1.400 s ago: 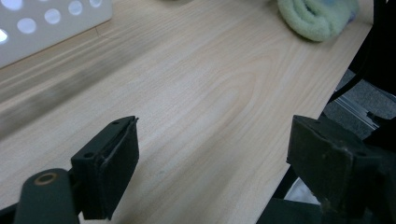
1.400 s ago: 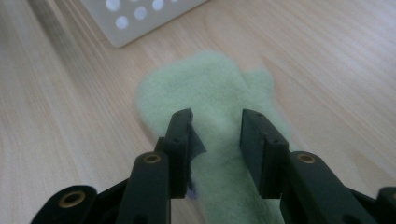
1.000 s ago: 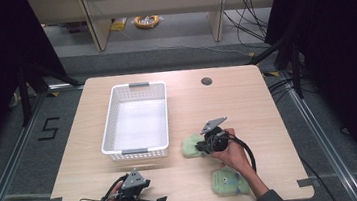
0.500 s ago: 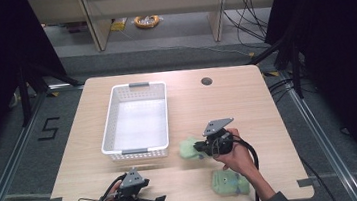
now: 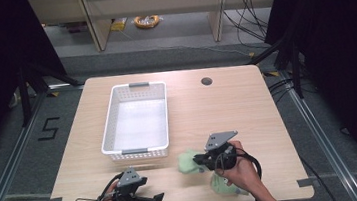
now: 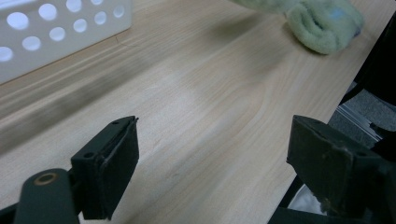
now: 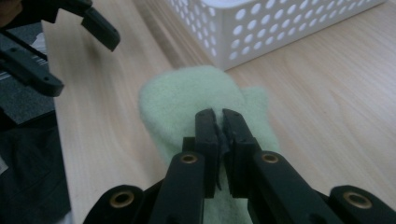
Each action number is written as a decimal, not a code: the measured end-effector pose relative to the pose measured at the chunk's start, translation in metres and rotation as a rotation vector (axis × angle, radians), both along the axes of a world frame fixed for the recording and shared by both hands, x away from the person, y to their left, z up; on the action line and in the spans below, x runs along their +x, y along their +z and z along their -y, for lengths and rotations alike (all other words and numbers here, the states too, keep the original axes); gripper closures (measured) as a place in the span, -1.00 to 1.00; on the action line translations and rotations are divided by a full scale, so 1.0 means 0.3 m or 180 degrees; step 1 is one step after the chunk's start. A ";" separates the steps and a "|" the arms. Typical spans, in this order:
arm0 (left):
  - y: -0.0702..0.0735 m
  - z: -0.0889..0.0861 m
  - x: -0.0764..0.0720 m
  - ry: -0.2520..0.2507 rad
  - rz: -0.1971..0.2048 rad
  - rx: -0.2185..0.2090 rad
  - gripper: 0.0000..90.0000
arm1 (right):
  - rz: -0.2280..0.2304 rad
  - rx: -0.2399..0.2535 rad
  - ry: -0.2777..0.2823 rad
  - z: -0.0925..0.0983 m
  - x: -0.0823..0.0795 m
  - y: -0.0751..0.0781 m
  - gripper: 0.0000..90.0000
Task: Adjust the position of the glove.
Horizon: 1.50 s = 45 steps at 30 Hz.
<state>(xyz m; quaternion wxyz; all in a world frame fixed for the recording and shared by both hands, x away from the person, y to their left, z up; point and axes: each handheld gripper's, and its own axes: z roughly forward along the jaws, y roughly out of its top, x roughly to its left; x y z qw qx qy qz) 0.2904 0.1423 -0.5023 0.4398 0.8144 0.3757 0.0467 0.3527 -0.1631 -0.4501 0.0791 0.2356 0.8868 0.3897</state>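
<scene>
Floor marking (image 5: 49, 129) left of the table (image 5: 247, 108) reads "5"; no other writing is legible. The left gripper (image 5: 149, 200) sits at the table's near edge, jaws spread wide with nothing between them — bare wood shows in the gap in the left gripper view. The white perforated basket (image 5: 121, 149) stands just beyond it. To the right, the right gripper (image 7: 219, 128) has its jaws pressed together on the near edge of a pale green cloth (image 7: 187, 100), a soft, fleecy, folded piece just short of the basket's near corner. A second green cloth (image 5: 225, 186), bunched, lies at the table's near edge under the right hand (image 5: 242, 171).
</scene>
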 end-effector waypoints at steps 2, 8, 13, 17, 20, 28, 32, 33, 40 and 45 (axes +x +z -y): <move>0.000 -0.003 0.001 -0.0011 -0.0006 0.0009 -0.64 | 0.0004 -0.0018 0.0046 -0.005 -0.018 -0.002 0.91; 0.001 0.001 0.000 0.0003 -0.0010 -0.0015 -0.64 | -0.0087 -0.0095 0.0085 -0.024 -0.060 -0.052 0.91; 0.001 -0.003 0.000 -0.0010 -0.0026 0.0020 -0.64 | -0.0151 -0.0107 0.0128 -0.035 -0.080 -0.087 0.90; 0.002 -0.003 0.001 -0.0018 -0.0022 0.0021 -0.64 | -0.0168 -0.0171 0.0181 -0.046 -0.098 -0.096 0.90; 0.001 -0.001 0.000 -0.0021 -0.0021 0.0025 -0.64 | -0.0198 -0.0193 0.0135 -0.049 -0.111 -0.102 0.90; -0.002 0.005 -0.003 0.0024 -0.0048 -0.0021 -0.64 | -0.0197 -0.0305 0.0218 -0.062 -0.124 -0.139 0.87; -0.002 0.003 -0.001 -0.0029 -0.0033 0.0014 -0.64 | -0.0176 -0.0307 0.0214 -0.060 -0.120 -0.147 0.78; -0.002 0.003 -0.001 -0.0028 -0.0034 0.0014 -0.64 | -0.0242 -0.0308 0.0242 -0.057 -0.120 -0.142 0.73; -0.003 0.003 -0.001 -0.0026 -0.0038 0.0014 -0.64 | -0.0148 -0.0123 0.0108 -0.014 -0.120 -0.099 0.44; -0.001 0.004 -0.003 0.0019 -0.0064 -0.0012 -0.64 | -0.0039 -0.0028 -0.0191 0.094 -0.121 -0.061 0.39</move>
